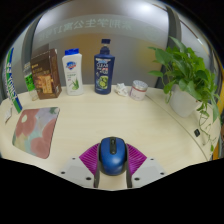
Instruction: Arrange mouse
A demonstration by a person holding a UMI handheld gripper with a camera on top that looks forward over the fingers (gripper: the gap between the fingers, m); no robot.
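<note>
Now, the scene line by line:

Mouse: a blue and black mouse [112,152] sits at the bottom centre of the frame, its length running away from the camera, right between the two fingers of the tool [112,165].

Tool: its fingers lie to either side of the mouse with the pink pads [90,157] close against its flanks; it looks closed on the mouse, though whether the mouse is lifted or resting on the worktop cannot be told.

Worktop: a pale cream surface [120,118] fills the middle of the frame, with open room ahead of the mouse.

Mat: a flat mat with a red and green pattern [36,130] lies at the left centre, apart from the mouse; it is probably where the mouse belongs, judging by the task.

Back row: a brown box [44,75], a white bottle [72,73] and a dark blue bottle [104,67] stand upright along the far edge at the upper left and upper centre, out of the working area.

Small pot: a little white pot [139,90] stands to the right of the blue bottle.

Plant: a leafy green plant [192,72] hangs at the upper right.

Grip reason: holding the mouse by its long sides probably keeps it from twisting while it is carried.
</note>
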